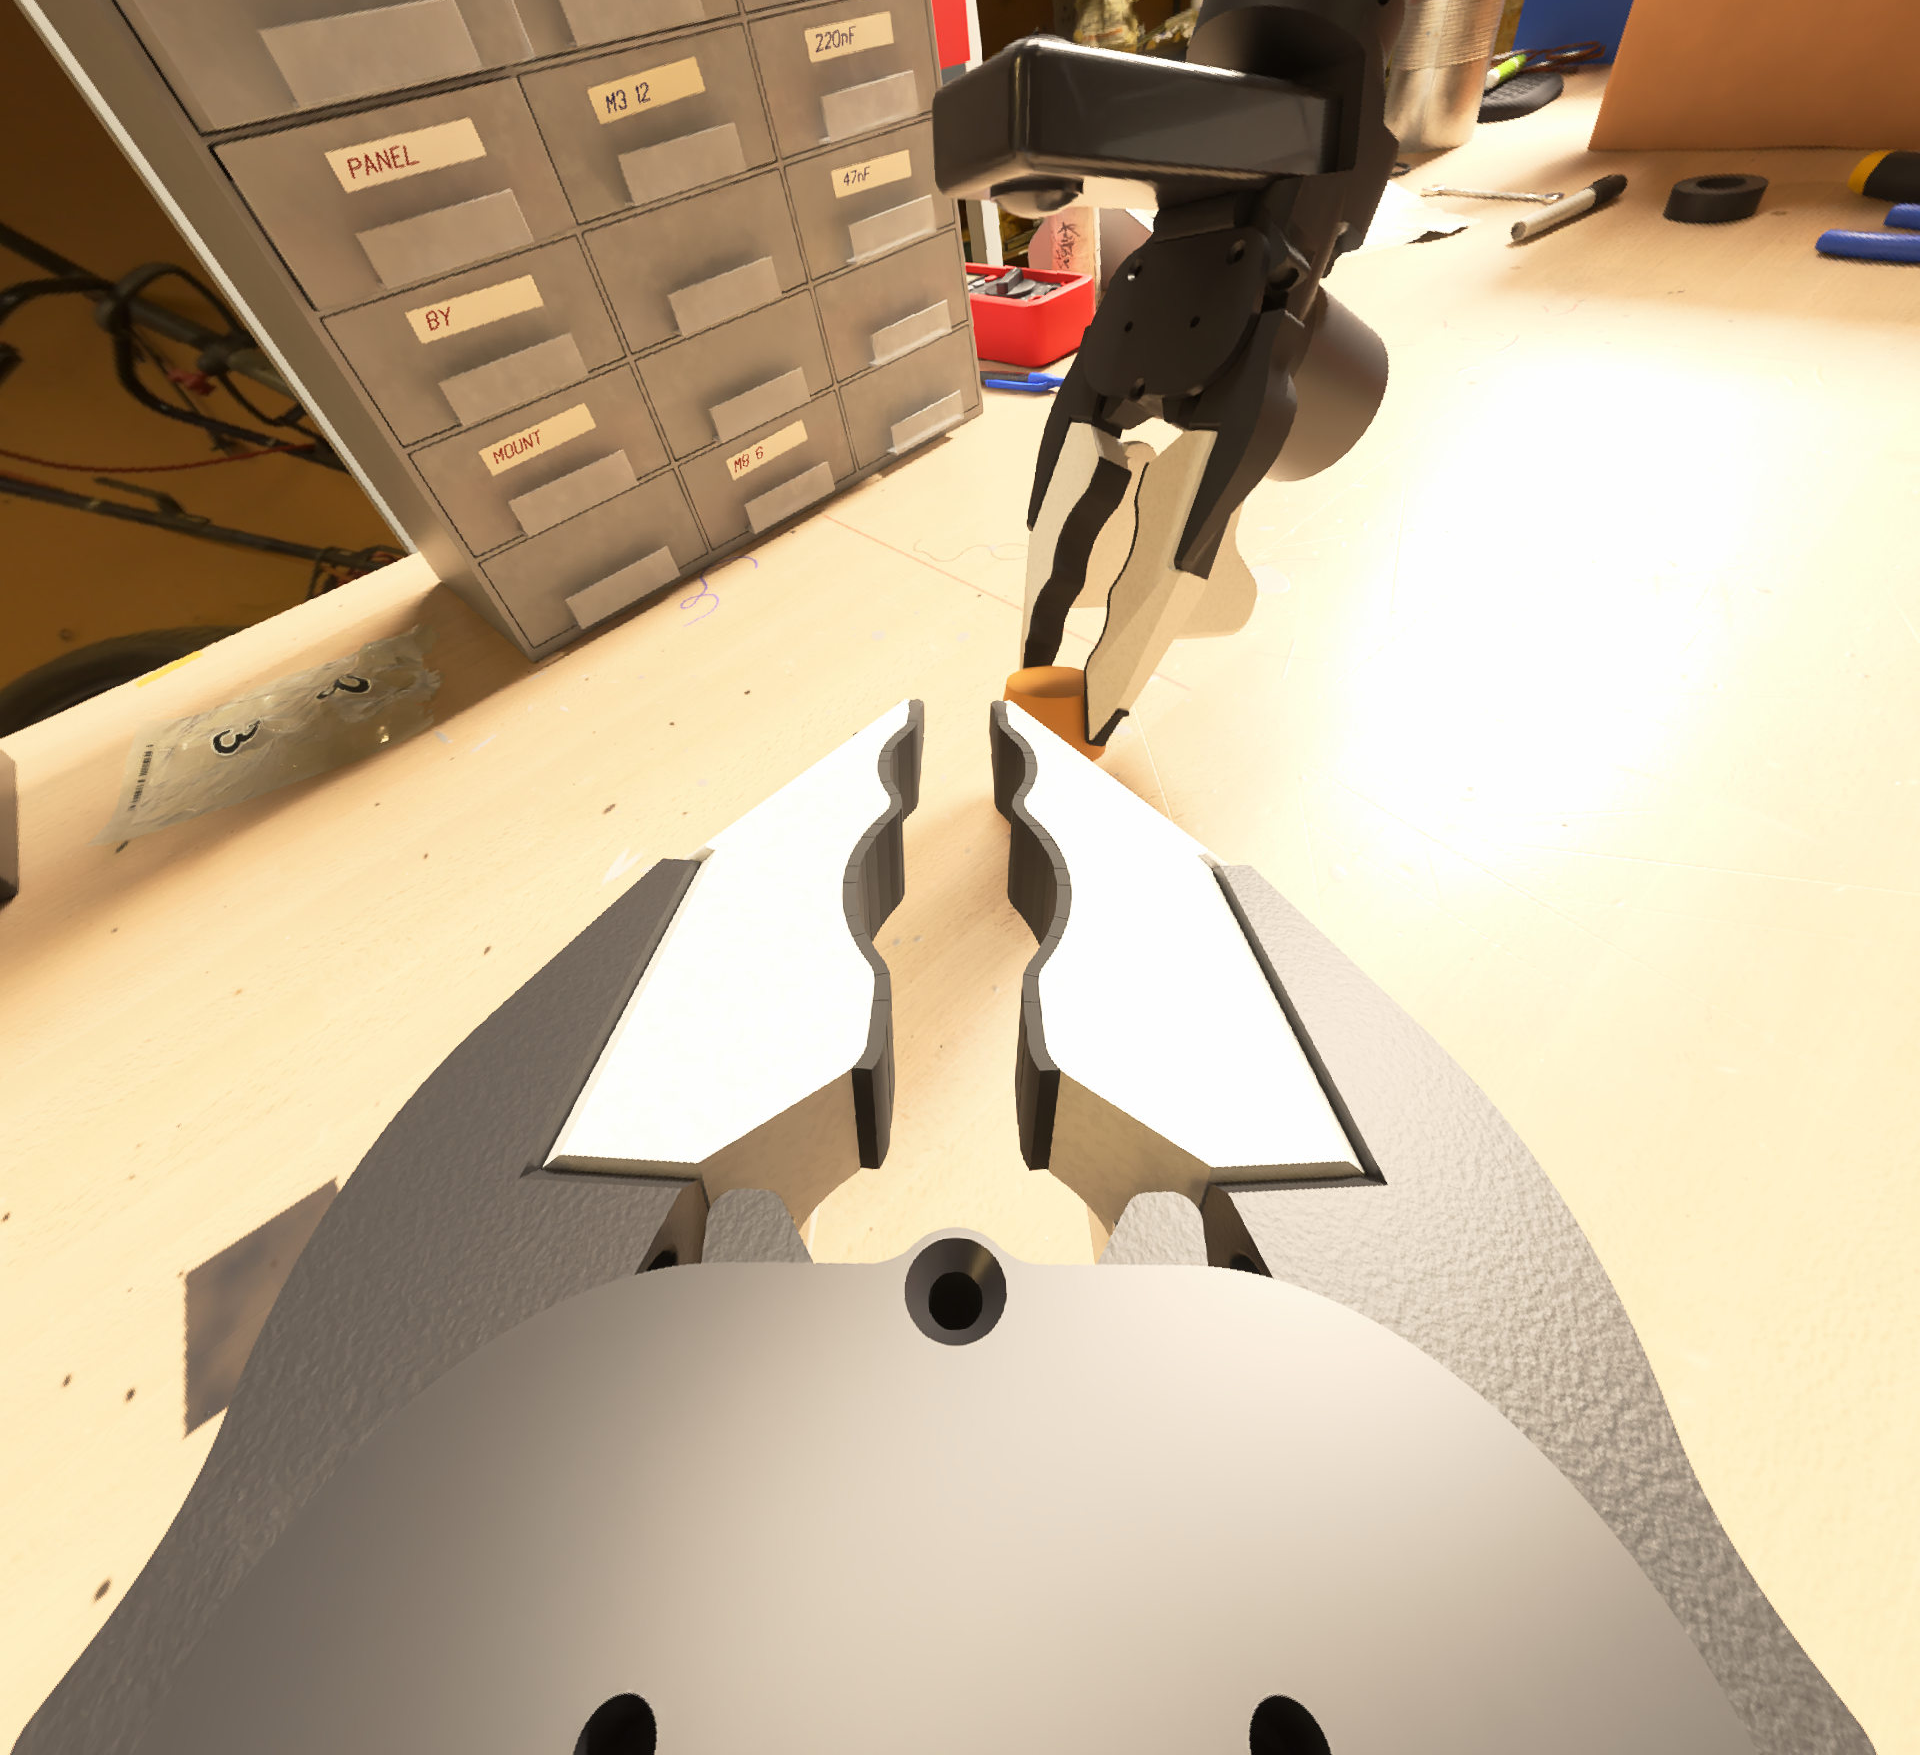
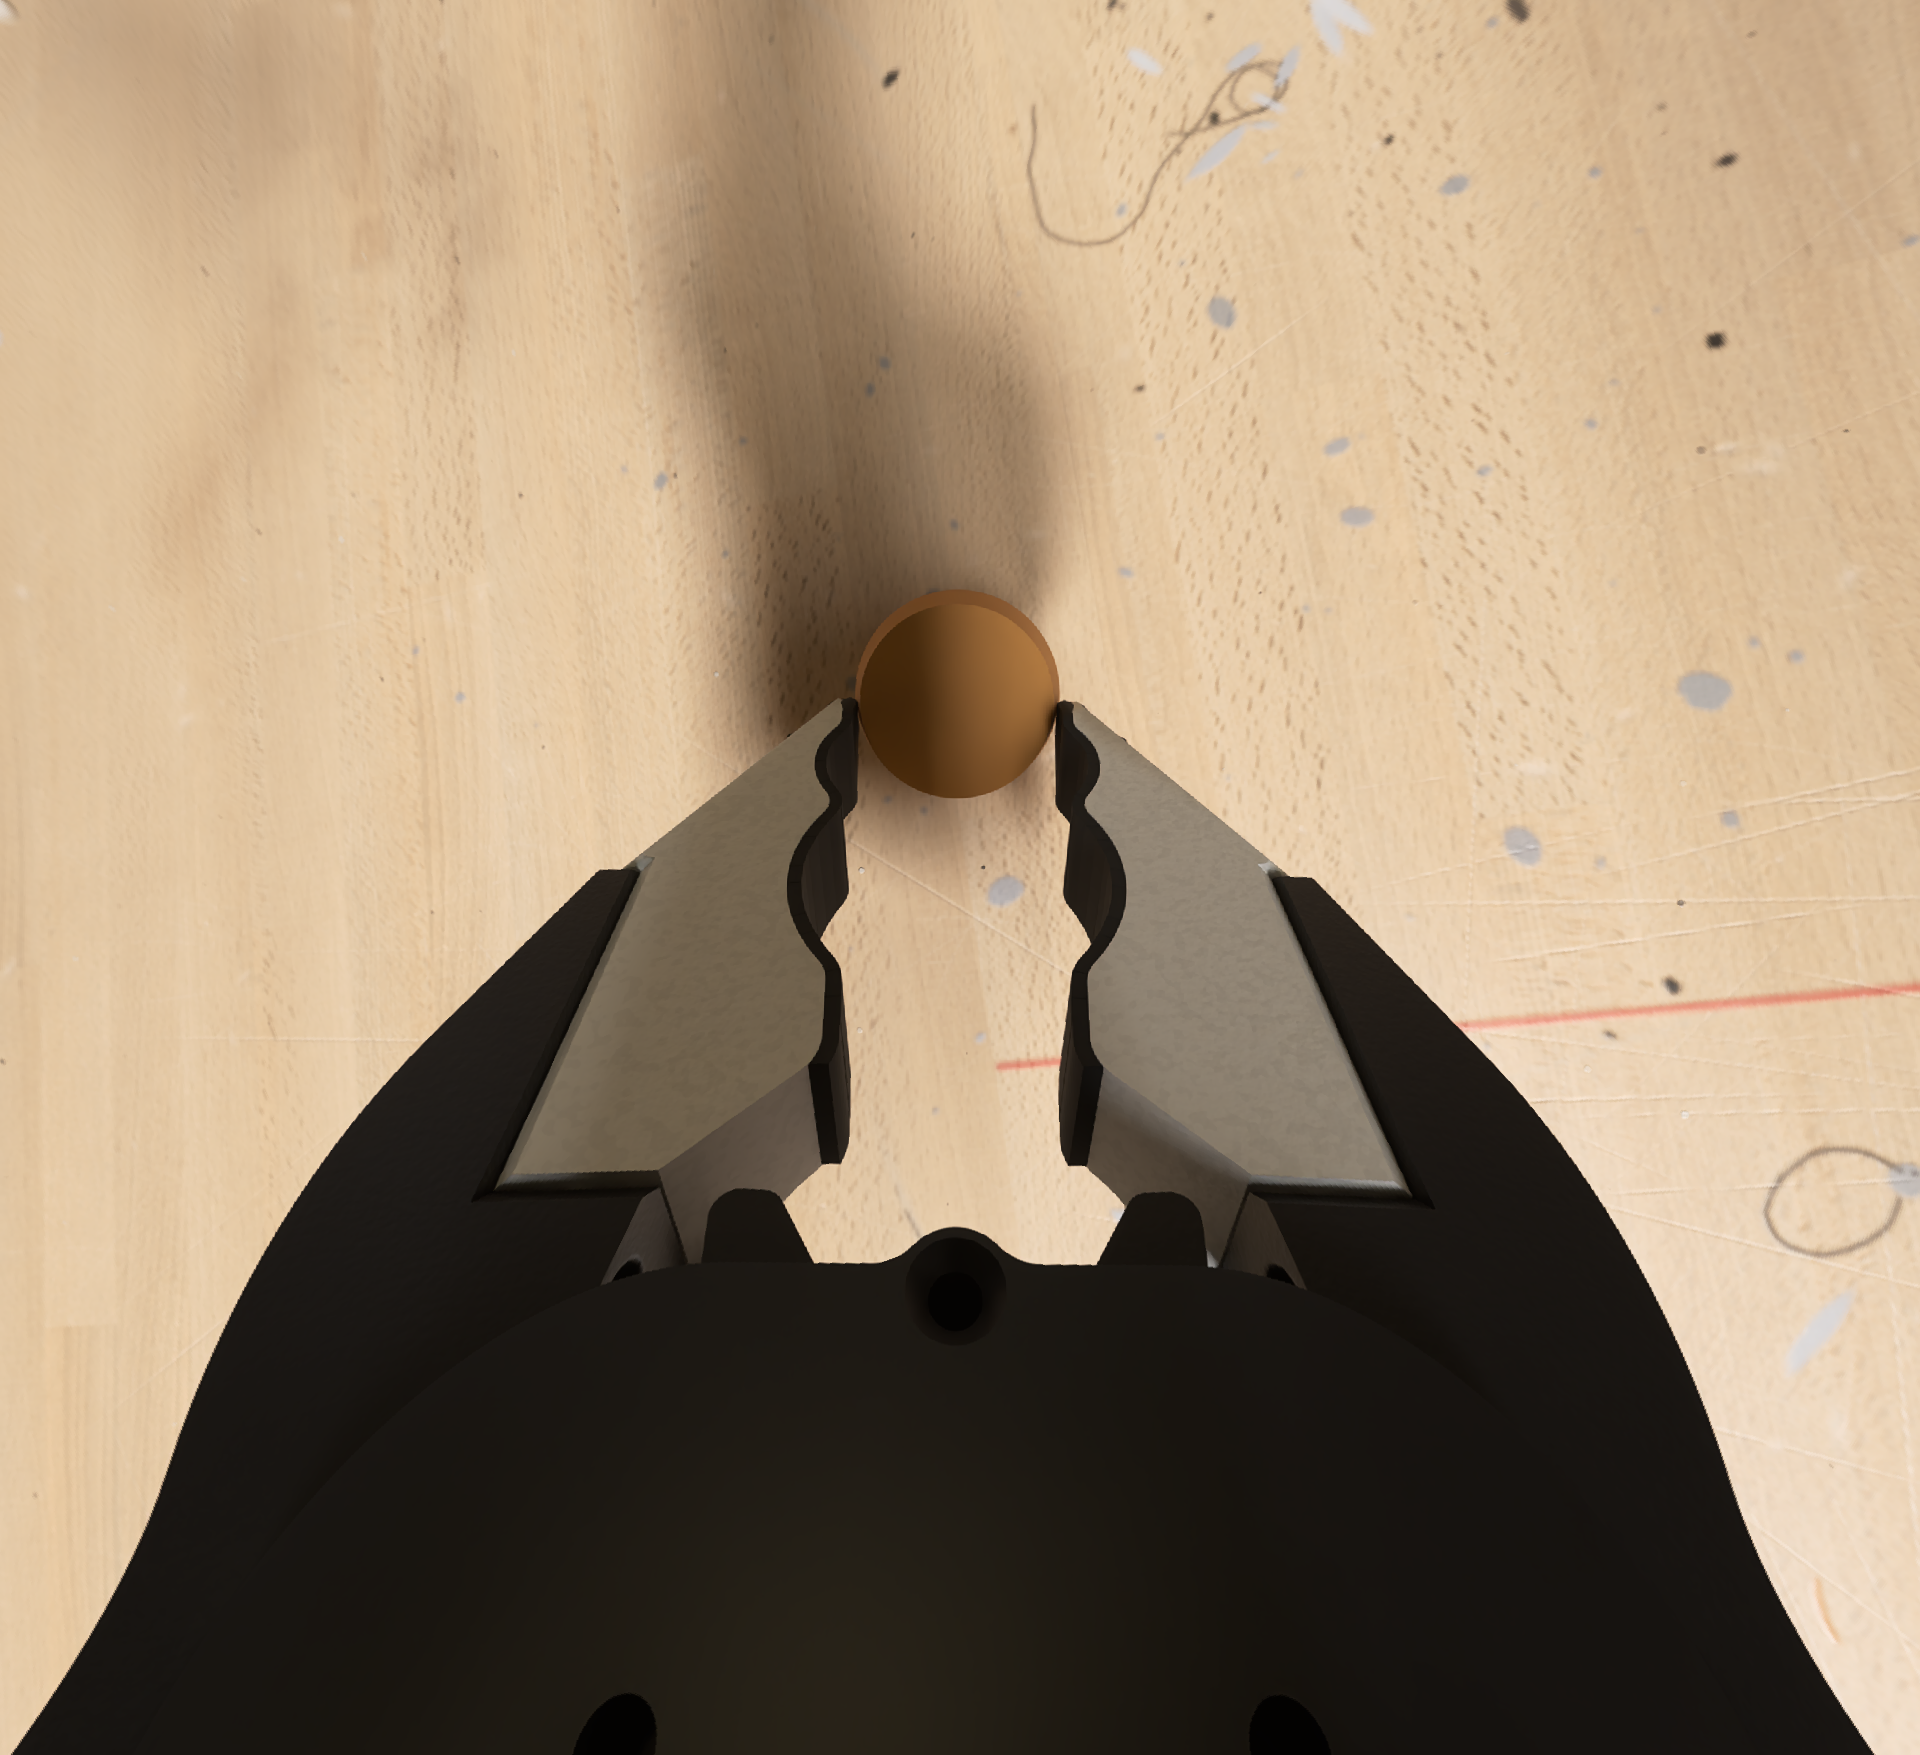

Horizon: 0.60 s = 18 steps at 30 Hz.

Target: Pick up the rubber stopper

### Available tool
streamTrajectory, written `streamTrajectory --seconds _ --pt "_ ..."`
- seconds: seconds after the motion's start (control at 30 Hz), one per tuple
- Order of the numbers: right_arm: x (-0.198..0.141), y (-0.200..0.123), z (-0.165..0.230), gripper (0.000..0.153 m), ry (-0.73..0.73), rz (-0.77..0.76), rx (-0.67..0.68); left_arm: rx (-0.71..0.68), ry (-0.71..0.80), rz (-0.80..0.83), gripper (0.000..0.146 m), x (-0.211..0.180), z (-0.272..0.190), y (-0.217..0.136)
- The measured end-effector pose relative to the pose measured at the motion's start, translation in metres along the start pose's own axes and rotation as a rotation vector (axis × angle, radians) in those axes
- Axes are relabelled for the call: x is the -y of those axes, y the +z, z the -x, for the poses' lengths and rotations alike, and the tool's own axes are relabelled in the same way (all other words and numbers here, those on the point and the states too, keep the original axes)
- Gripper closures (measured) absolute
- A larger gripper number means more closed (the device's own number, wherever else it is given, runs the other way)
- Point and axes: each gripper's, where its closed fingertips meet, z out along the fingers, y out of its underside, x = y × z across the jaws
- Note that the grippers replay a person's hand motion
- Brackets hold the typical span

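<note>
rubber stopper: small orange-brown plug, standing on end on the wooden bench top, round face up toward my right wrist camera. in the left wrist view it is sitting just beyond my left fingertips, partly hidden.

my right gripper is pointing straight down over it. the two fingertips are meeting the stopper's sides at about its widest line, one on each flank, so i am reading this as pinched at the very tips, only partly closed. whether it is off the bench yet i cannot tell.

handling judgement: light, slightly yielding, grippy rubber, so slip looks unlikely. the risk is the tapered, round wall: a tip-only pinch could let it squirt out or roll. taking hold lower and deeper, nearer the first scallop of the pads, would be safer.

my left gripper is hovering low over the bench, jaws a narrow gap apart, holding nothing.

further out: grey labelled drawer cabinet, clear plastic bag, red parts tray, marker pen, black ring.
</note>
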Motion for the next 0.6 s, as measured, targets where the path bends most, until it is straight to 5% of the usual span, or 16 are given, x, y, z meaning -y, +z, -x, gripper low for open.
streamTrajectory --seconds 0.6 --pt "0.031 -0.046 -0.016 0.115 0.138 -0.37 0.092 0.037 0.086 0.019 0.133 0.019 -0.006 0.008"
